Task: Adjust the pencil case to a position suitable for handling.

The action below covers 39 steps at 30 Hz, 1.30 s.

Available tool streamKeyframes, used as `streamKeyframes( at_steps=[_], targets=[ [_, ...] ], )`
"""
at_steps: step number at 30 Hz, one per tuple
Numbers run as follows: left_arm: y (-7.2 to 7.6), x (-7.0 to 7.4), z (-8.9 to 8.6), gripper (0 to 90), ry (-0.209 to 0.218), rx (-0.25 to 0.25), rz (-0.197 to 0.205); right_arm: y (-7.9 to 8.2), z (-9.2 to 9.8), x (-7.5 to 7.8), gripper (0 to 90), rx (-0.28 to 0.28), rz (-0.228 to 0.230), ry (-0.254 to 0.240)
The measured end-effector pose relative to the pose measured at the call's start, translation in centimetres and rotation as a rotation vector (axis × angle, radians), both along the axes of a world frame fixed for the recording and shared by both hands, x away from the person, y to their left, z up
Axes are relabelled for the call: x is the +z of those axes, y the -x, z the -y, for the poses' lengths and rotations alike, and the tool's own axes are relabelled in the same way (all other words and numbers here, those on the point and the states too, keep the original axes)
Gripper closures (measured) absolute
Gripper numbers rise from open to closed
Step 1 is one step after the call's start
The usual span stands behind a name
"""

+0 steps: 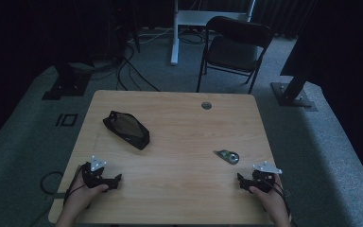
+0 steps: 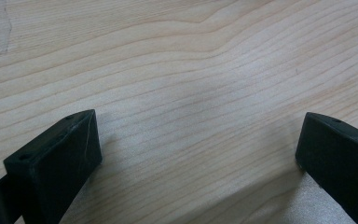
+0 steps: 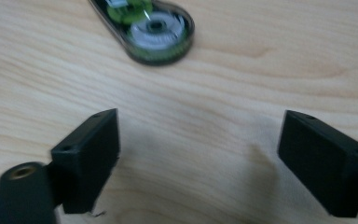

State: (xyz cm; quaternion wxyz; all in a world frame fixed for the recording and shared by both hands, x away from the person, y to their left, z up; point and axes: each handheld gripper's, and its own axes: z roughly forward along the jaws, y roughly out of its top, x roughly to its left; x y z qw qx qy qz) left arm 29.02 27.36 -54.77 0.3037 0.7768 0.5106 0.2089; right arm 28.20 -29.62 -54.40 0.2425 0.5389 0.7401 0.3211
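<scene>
A black zipped pouch (image 1: 127, 129) lies on the left half of the wooden table (image 1: 179, 127). A small green and clear correction tape dispenser (image 1: 229, 155) lies on the right half. It also appears at the top of the right gripper view as the dispenser (image 3: 150, 29), just beyond the jaws. My left gripper (image 1: 117, 180) rests near the front left corner, held by a hand, and stands open (image 2: 198, 149) over bare wood. My right gripper (image 1: 240, 181) sits near the front right, open (image 3: 199, 144) with nothing between its jaws.
A round cable hole (image 1: 206, 105) sits near the table's far edge. Beyond the table stand a dark folding chair (image 1: 234, 47) and a white desk leg (image 1: 174, 33). Cables run across the grey carpet at the back left.
</scene>
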Motion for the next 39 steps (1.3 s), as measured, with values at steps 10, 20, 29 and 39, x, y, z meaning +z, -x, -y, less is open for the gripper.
streamKeyframes(
  at_steps=[10, 20, 29, 39],
  targets=[
    [0.0, 0.0, 0.0, 0.2, 0.0, -0.001, 0.0, -1.0, -2.3, 2.2, 12.4, 0.079, 0.058, -0.018],
    [0.0, 0.0, 0.0, 0.2, 0.0, 0.0, 0.001, -2.4, -5.8, 3.3, 12.2, 0.169, 0.088, -0.018],
    [0.0, 0.0, 0.0, 0.2, 0.0, -0.001, 0.001, -3.3, -9.2, 3.1, 12.8, 0.249, 0.091, -0.046],
    [0.0, 0.0, 0.0, 0.2, 0.002, 0.001, 0.002, -4.3, -12.1, 3.2, 13.0, 0.318, 0.092, -0.053]
  ],
)
